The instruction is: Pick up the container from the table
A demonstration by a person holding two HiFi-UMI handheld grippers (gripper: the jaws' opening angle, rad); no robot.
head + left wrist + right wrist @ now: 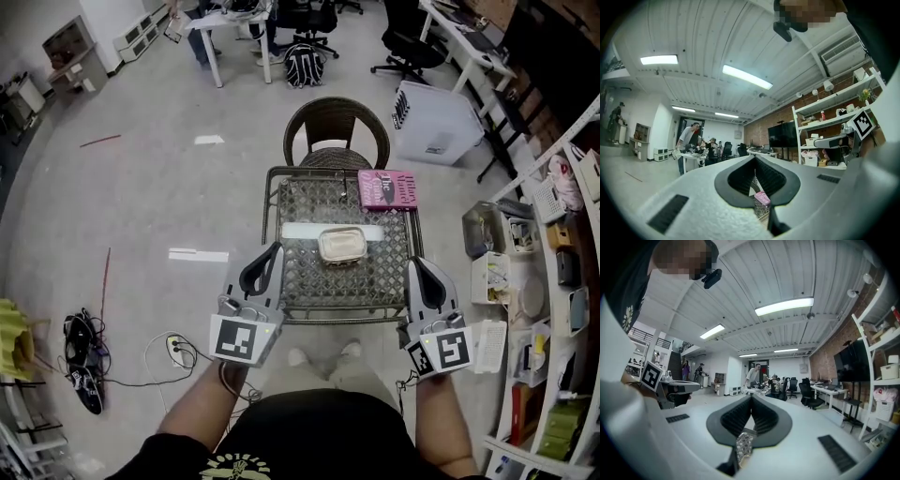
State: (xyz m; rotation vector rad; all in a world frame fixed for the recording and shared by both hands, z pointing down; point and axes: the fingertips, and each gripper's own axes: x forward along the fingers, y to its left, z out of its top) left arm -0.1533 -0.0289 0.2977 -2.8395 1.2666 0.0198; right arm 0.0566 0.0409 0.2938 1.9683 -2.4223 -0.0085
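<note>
At worktop's (373, 283) near edge, left gripper (273, 249) & right gripper (416, 263) have fingers pinched together, empty; if left unopened, they'd prob. knock container (341, 246) away.

Worktop (309, 277): woven lattice top, dark frame.
Middle: container (341, 245), overlapping a white strip (300, 230).
Far right corner: pink book (387, 188), lying flat.

The container (341, 246) lies mid table (309, 281), book (386, 188) behind-right, chair (336, 127) beyond.

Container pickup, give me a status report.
Left gripper, right gripper: shut, empty, at near edge of table. The container sits untouched mid-table. Pink book at far corner, not in the way.
</note>
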